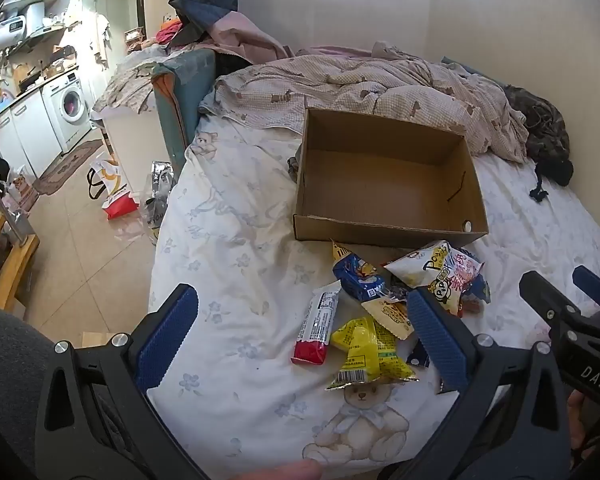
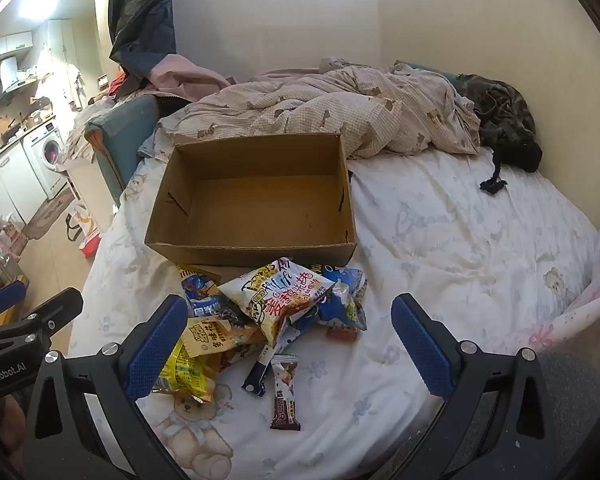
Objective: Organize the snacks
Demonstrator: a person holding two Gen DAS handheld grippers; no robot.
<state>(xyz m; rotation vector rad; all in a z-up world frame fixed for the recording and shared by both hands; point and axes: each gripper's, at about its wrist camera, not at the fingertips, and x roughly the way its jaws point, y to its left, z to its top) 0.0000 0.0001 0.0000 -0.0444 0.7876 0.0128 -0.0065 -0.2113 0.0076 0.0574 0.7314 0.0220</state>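
Blue-padded fingers (image 1: 168, 336) of the left gripper (image 1: 300, 340) are held spread wide apart with nothing between the pads, and the matching blue-padded fingers (image 2: 420, 348) of the right gripper (image 2: 288, 344) are likewise spread wide and empty; both are angled down toward a white bed sheet printed with pale blue flowers and teddy bears (image 2: 440, 240). An open brown cardboard box (image 2: 252, 208) is seen resting on the sheet, its interior bare, and a loose pile of snack packets (image 2: 276, 308) is heaped just in front of its near wall, touching it. Within the pile, a white crinkled bag with black and red lettering (image 2: 280, 292) lies on top, a blue packet (image 2: 204, 296) is found on its left, and a yellow packet (image 2: 184, 372) is partly covered by the right gripper's left finger in the right wrist view. A slim brown and white bar wrapper (image 2: 286, 396) lies alone on the sheet, nearest the right gripper. In the left wrist view, a white bar wrapper with a red end (image 1: 316, 332) is seen at the left edge of the pile, between the left gripper's fingers. A crumpled beige checked quilt (image 1: 380, 84) is bunched behind the box, against the wall. A washing machine (image 1: 70, 102) is visible far off at the left.
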